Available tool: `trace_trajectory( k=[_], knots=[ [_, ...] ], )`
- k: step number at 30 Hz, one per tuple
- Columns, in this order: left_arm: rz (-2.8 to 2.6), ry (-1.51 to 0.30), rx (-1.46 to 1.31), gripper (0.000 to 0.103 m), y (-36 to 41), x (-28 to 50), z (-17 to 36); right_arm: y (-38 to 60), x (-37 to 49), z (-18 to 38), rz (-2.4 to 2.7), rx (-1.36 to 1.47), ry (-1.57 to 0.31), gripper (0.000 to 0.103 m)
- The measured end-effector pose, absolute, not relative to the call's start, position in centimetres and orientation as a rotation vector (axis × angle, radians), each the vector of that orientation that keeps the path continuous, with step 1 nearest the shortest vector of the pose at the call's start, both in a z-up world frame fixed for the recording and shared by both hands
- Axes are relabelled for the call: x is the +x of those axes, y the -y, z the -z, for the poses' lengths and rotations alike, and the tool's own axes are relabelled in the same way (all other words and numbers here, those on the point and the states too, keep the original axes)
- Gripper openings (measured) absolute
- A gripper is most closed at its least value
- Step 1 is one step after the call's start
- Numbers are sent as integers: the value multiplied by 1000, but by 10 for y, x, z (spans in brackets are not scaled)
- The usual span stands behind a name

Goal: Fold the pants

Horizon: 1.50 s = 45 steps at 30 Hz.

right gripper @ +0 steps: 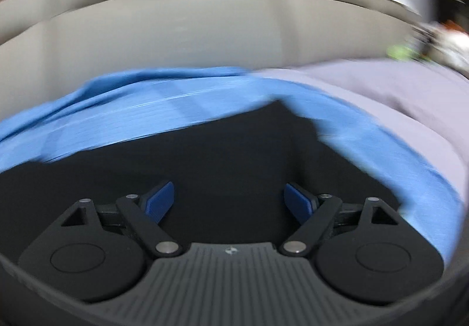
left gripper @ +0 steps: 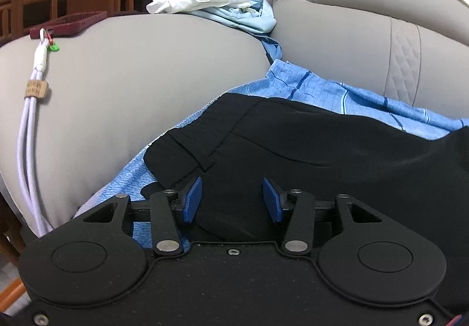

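The black pants (left gripper: 307,144) lie on a blue checked cloth (left gripper: 307,88) spread over a grey sofa seat. Their waistband end with a pocket seam (left gripper: 187,147) points toward the sofa arm. My left gripper (left gripper: 231,197) is open just above the pants near the waistband, with nothing between its blue pads (left gripper: 192,199). In the blurred right wrist view the pants (right gripper: 228,155) fill the lower middle on the blue cloth (right gripper: 164,114). My right gripper (right gripper: 230,199) is open over the black fabric and holds nothing.
A grey sofa arm (left gripper: 132,85) rises on the left with a white cable (left gripper: 29,132) and a dark red phone case (left gripper: 70,22) on it. White and light blue clothes (left gripper: 222,7) are piled at the back. The sofa backrest (left gripper: 366,32) stands behind. A lilac sheet (right gripper: 404,97) lies to the right.
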<state>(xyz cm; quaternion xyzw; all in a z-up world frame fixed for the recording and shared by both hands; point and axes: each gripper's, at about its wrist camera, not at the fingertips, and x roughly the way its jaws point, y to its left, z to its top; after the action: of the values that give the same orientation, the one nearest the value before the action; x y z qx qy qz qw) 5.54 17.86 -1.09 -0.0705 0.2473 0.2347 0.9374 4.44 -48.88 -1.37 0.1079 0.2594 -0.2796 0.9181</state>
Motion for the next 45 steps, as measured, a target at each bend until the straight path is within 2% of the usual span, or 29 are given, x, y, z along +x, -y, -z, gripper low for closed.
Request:
trace_trajectory(
  k=[5, 12, 14, 20, 25, 30, 33, 37, 38, 39, 40, 41, 42, 43, 45],
  knots=[
    [-500, -506, -124, 46, -174, 58, 12, 544, 28, 18, 735, 214, -535, 91],
    [-515, -503, -109, 47, -172, 58, 12, 547, -12, -6, 767, 338, -384, 90],
    [-519, -513, -97, 47, -171, 58, 10, 542, -20, -9, 750, 372, -393, 90],
    [-452, -486, -100, 59, -161, 39, -14, 529, -41, -9, 747, 416, -475, 90],
    [-379, -504, -65, 64, -145, 30, -28, 534, -42, 2, 793, 499, -669, 90],
    [-336, -557, -51, 67, -127, 35, -24, 543, -45, 15, 670, 593, -590, 94],
    [-298, -578, -74, 67, -117, 38, -24, 548, -43, 13, 574, 629, -511, 90],
    [-288, -588, -36, 70, -102, 44, -23, 545, -27, 17, 554, 537, -511, 89],
    [-289, -594, -26, 70, -99, 46, -22, 546, -26, 17, 554, 529, -501, 86],
    [-289, -601, -21, 70, -98, 48, -21, 547, -25, 16, 552, 537, -484, 73],
    [-291, -609, -18, 70, -96, 50, -20, 549, -27, 14, 545, 564, -465, 66],
    [-294, -615, -13, 70, -95, 51, -18, 549, -29, 14, 533, 591, -451, 54],
    [-299, -621, -8, 70, -94, 53, -16, 550, -30, 15, 508, 598, -439, 55],
    [-305, -629, -3, 70, -94, 55, -14, 552, -27, 20, 503, 588, -438, 63],
    [-311, -641, 1, 71, -95, 57, -9, 556, -24, 20, 511, 585, -422, 63]
  ],
)
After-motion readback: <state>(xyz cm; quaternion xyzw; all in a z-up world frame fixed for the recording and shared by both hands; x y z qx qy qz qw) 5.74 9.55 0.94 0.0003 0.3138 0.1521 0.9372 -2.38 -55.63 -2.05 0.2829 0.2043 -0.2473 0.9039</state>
